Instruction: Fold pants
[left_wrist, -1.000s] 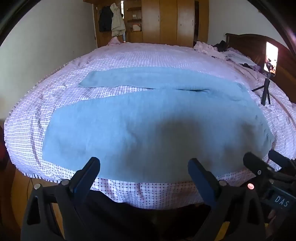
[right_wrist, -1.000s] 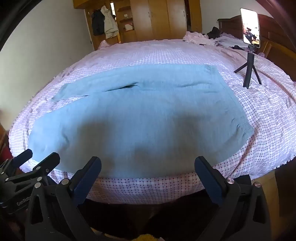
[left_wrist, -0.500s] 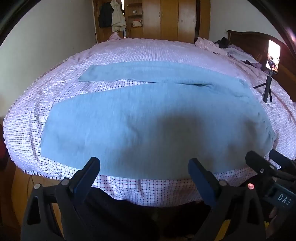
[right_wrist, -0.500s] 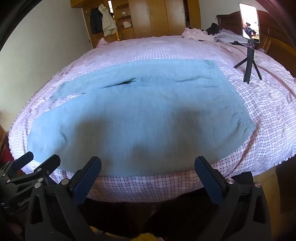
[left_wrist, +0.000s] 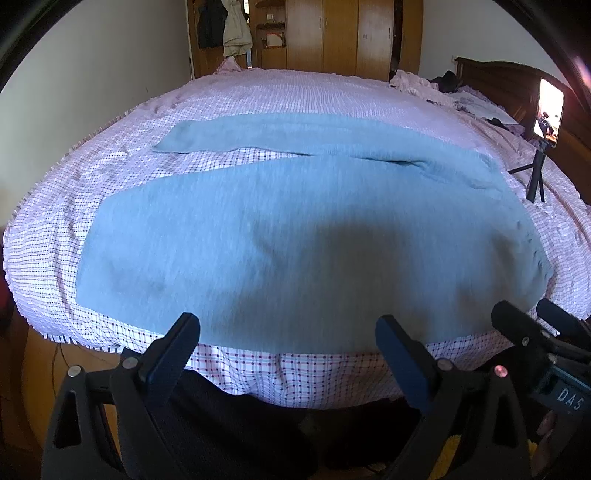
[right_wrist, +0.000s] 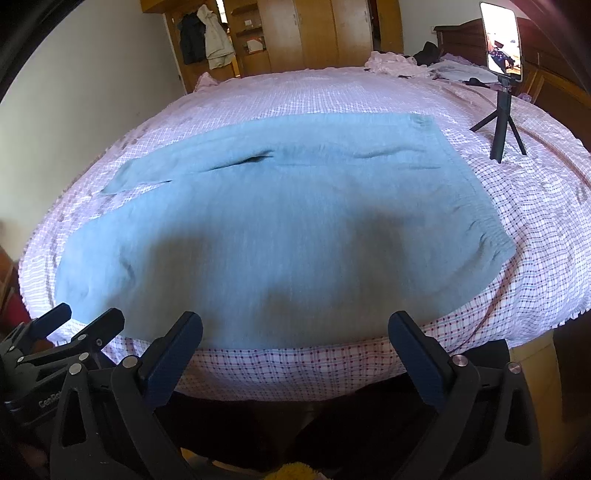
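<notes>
Pants (left_wrist: 295, 229) lie lengthwise left-right, waistband right; left claw (left_wrist: 288, 332) and right claw (right_wrist: 295, 332) released.

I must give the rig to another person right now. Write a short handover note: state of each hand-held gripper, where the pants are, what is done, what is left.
Left hand-held gripper: open, empty, hovering at the near edge of the bed, not touching cloth.
Right hand-held gripper: open, empty, in the same kind of position, beside the left one.
Pants: light blue, spread flat on the checked bedsheet, waistband toward the right, legs toward the left, slightly apart.
Phone on a tripod stands on the bed beyond the waistband.
Done: pants laid out, no fold visible.
Left: all folding, probably first one leg over the other, then along the length.
</notes>
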